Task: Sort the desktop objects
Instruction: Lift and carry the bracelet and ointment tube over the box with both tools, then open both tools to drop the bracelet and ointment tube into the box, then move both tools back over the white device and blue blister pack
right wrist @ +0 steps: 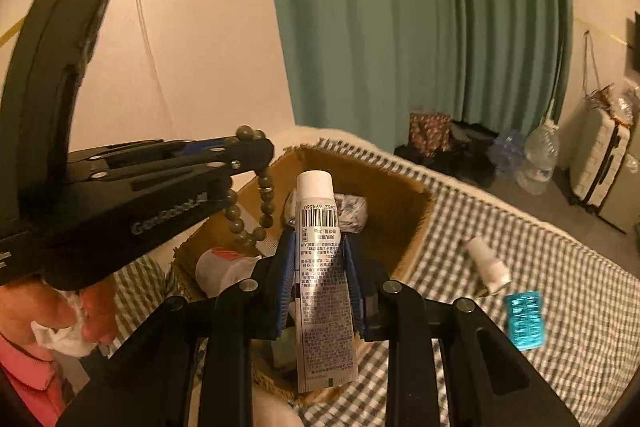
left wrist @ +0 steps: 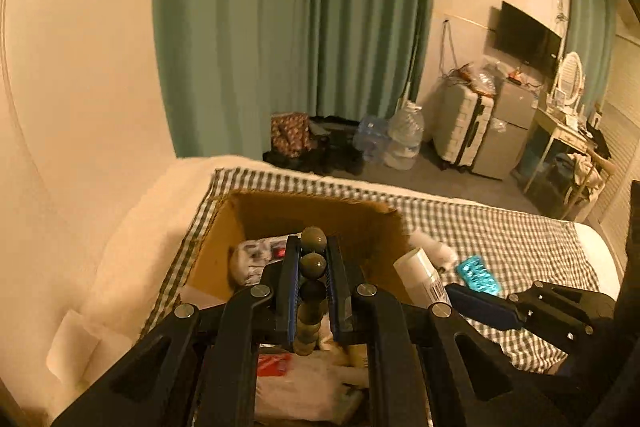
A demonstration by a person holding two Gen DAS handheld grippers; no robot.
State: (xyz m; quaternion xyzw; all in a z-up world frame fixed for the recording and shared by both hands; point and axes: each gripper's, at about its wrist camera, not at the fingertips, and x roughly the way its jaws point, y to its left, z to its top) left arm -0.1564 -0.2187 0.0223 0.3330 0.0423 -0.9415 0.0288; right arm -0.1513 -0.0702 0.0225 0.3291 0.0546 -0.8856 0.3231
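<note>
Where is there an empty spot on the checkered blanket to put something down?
The checkered cloth is bare right of the cardboard box, except for a white bottle and a teal blister pack. Past those two, toward the far edge, it is open. The box itself is crowded, and both claws hang over it, the left with beads, the right with a tube.

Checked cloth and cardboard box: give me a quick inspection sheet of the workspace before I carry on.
Surface: green-and-white checked cloth over a white bed.
Job's things: open brown cardboard box, part filled; string of olive-green beads; white squeeze tube with barcode.
Clutter: small white bottle and teal blister pack lying on the cloth beside the box.
Grippers: left gripper shut on the beads over the box; right gripper shut on the tube.
Cables: cords hanging on the far wall.
Surroundings: green curtain, white suitcase, water jugs.
</note>
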